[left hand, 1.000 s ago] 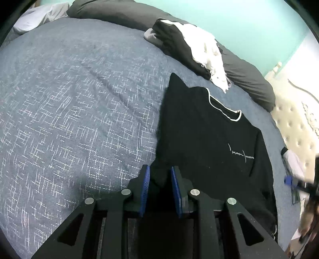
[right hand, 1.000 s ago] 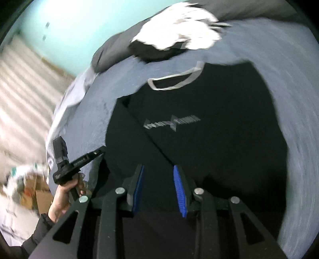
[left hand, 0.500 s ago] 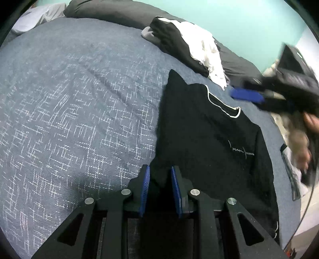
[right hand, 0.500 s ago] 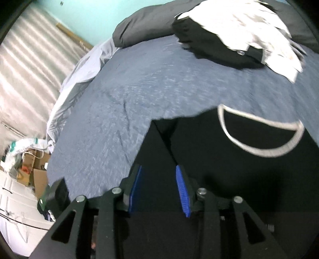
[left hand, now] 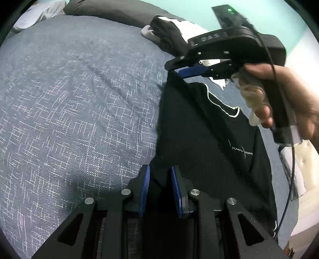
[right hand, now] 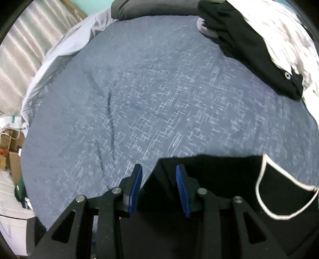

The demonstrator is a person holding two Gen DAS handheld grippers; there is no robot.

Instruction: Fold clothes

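Observation:
A black T-shirt (left hand: 199,139) with a white-trimmed collar (left hand: 219,101) lies flat on the blue-grey bedspread (left hand: 79,99). My left gripper (left hand: 160,171) sits at the shirt's near hem corner, shut on the black cloth bunched between its blue pads. A person's hand (left hand: 289,95) holds my right gripper (left hand: 173,68) at the far shoulder corner. In the right wrist view that corner of the shirt (right hand: 219,179) pokes between the jaws of the right gripper (right hand: 159,171). They are closing, and a gap still shows beside the left pad (right hand: 135,187).
A heap of black and white clothes (left hand: 171,33) lies beyond the shirt, also seen in the right wrist view as a pile of clothes (right hand: 249,39). Dark pillows (left hand: 109,10) line the bed's far edge. A cream tufted headboard (left hand: 307,169) is at right. Cardboard boxes (right hand: 10,145) stand on the floor.
The right gripper swept from the shirt's lower side up across it to the far shoulder corner. The left gripper kept still, holding the hem.

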